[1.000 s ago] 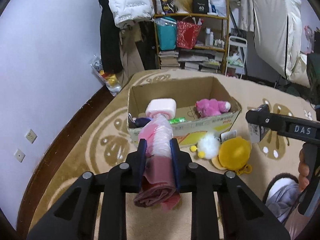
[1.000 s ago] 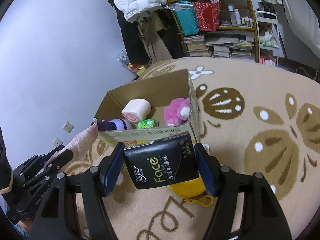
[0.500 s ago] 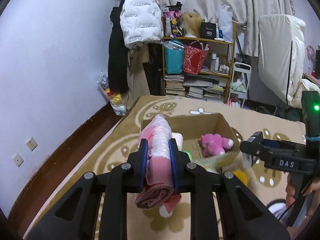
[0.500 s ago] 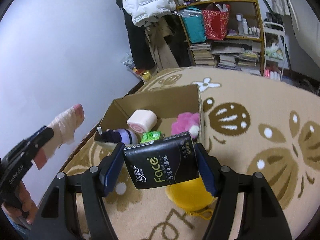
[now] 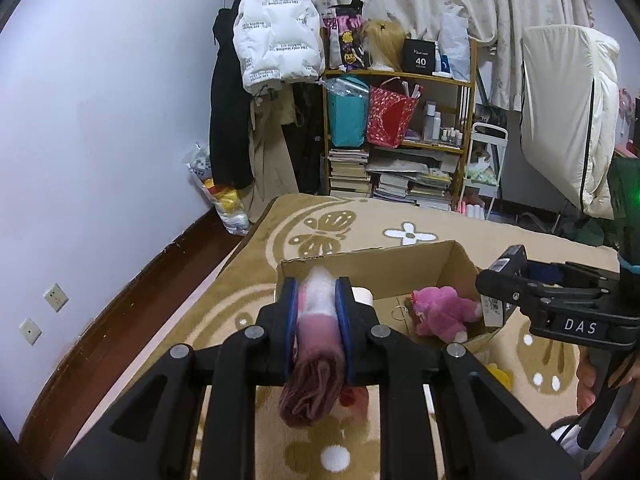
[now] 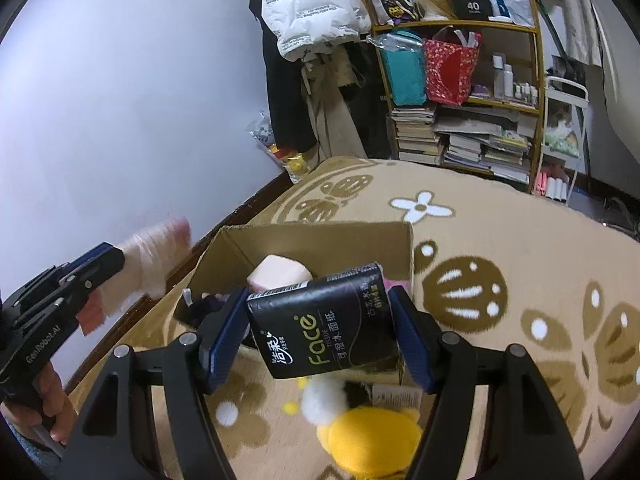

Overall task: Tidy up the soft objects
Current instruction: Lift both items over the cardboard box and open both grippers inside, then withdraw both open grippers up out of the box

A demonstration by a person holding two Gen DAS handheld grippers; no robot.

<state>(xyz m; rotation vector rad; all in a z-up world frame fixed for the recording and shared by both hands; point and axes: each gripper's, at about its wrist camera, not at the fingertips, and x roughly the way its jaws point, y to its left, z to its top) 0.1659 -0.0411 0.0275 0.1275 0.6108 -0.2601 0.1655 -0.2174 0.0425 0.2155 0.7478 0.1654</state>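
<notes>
Dim, even indoor light, strong fisheye bending with black corners, slight motion blur.

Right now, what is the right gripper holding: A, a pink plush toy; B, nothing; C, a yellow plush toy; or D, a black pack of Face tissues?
D: the right gripper is shut on the black pack of Face tissues, its blue pads pressed against both sides of the pack.

The black tissue pack (image 6: 324, 320) reads "Face", the right gripper (image 5: 576, 326) "DAS", a shelf box (image 6: 472, 2) "40".

The cardboard box (image 6: 320, 236) gapes open-topped; a pink plush (image 5: 440, 312) and pink roll (image 6: 278, 272) crowd its floor.
</notes>
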